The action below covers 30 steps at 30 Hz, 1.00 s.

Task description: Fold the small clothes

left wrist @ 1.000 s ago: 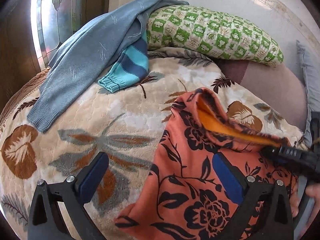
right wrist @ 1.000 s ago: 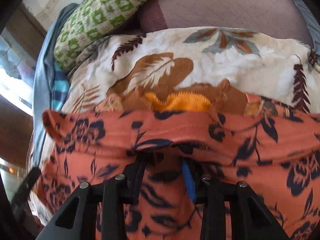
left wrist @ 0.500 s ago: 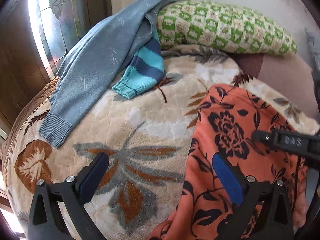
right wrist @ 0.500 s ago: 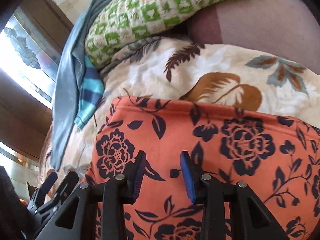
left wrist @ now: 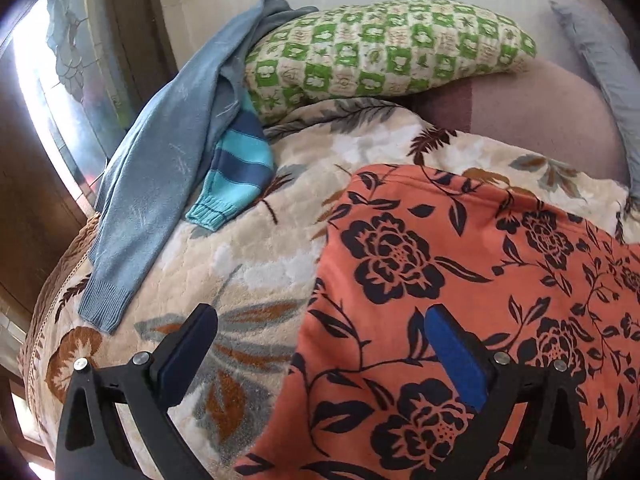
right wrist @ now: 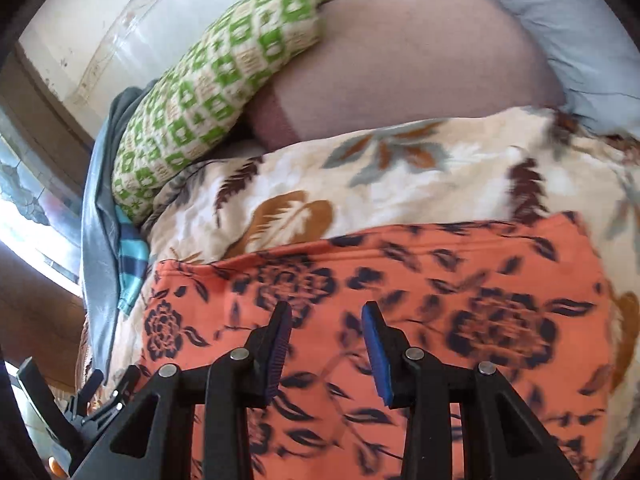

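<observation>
Two grippers hang over the orange black-flowered fleece garment [left wrist: 460, 280], which lies flat on the beige leaf-print bed blanket [left wrist: 248, 264], long edge running across the right wrist view. Left gripper [left wrist: 320, 344] jaws wide apart, right gripper [right wrist: 326, 350] part open, both empty. A second ago the right one pinched a fold showing the orange lining; no readable writing

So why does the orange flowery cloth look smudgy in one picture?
Right wrist view: motion blur smears the orange floral garment and blanket; left wrist view: it looks sharp, but the window glares white; both views curve at the edges, fisheye.
</observation>
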Each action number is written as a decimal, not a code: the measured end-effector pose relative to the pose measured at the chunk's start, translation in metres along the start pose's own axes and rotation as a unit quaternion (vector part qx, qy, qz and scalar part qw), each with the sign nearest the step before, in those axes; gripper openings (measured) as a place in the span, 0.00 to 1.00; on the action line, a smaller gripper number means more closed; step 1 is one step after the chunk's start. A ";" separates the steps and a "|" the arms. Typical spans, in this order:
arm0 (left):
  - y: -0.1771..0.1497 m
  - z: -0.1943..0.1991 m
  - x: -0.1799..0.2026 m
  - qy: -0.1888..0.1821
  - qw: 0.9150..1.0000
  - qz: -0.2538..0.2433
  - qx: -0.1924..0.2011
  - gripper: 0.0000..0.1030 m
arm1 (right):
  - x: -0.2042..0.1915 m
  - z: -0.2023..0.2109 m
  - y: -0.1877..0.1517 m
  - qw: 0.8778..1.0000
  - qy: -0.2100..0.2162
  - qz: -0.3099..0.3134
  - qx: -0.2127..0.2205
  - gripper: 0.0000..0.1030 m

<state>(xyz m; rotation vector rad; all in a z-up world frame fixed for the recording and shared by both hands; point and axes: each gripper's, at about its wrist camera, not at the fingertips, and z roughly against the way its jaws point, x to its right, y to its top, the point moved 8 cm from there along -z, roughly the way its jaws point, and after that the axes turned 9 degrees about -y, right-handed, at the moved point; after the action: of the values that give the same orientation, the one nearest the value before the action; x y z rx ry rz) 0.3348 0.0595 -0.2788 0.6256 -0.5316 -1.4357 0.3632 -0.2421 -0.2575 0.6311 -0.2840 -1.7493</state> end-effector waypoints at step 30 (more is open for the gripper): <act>0.000 0.022 0.020 0.023 0.997 -0.049 0.054 1.00 | 0.067 0.007 -0.014 0.997 -0.039 0.000 0.067 0.40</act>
<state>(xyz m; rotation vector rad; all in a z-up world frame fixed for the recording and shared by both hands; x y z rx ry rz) 0.3209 0.0381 -0.2634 0.7783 -0.5516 -1.4886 0.3376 -0.3026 -0.2767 0.6600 -0.4581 -1.7684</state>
